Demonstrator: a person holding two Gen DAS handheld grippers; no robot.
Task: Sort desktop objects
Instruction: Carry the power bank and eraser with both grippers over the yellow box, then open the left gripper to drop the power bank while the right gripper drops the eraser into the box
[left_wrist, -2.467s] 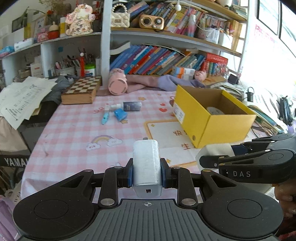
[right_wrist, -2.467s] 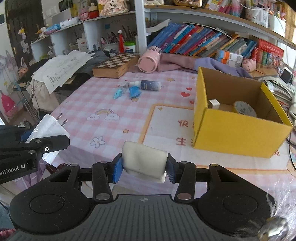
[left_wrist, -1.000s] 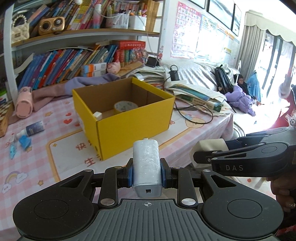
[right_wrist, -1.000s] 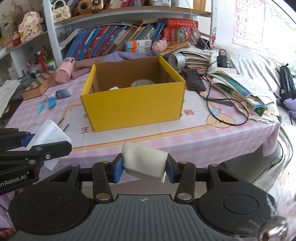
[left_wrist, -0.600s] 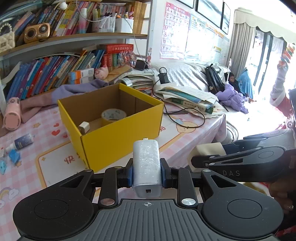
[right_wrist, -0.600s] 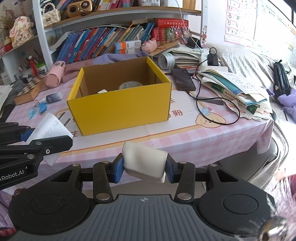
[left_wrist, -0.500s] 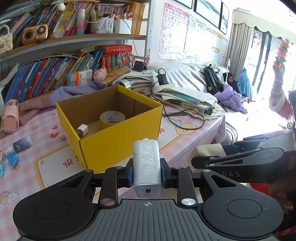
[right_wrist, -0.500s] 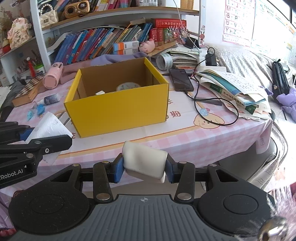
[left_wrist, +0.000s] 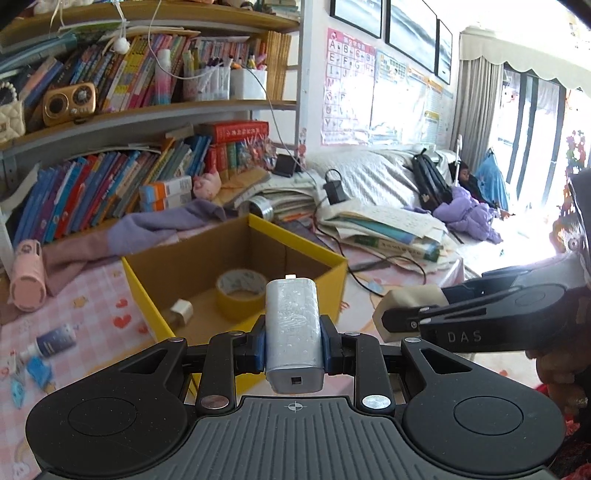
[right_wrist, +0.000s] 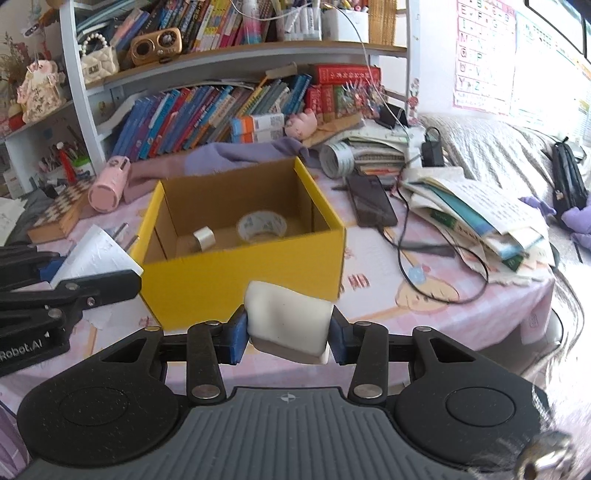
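Note:
My left gripper (left_wrist: 292, 339) is shut on a white charger block (left_wrist: 291, 314) that points at the near wall of the yellow cardboard box (left_wrist: 306, 243). In the box lie a roll of tape (left_wrist: 240, 291) and a small white cube (left_wrist: 181, 309). To the right in this view, my right gripper (left_wrist: 410, 314) holds a cream block (left_wrist: 408, 299). In the right wrist view, the right gripper (right_wrist: 288, 332) is shut on that soft white block (right_wrist: 288, 317), just short of the yellow box (right_wrist: 240, 280). The left gripper (right_wrist: 92, 273) with the charger (right_wrist: 96, 254) comes in from the left.
A pink cup (right_wrist: 109, 184) lies on its side by a chessboard (right_wrist: 59, 212) behind the box on the left. Right of the box are a dark phone (right_wrist: 371, 201), a black cable (right_wrist: 436, 254) and a heap of books and papers (right_wrist: 476, 218). A small bottle (left_wrist: 51, 341) lies at the left.
Both grippers have moved up and toward the yellow box, which now looks larger with more of its inside showing. Each still holds its object as before.

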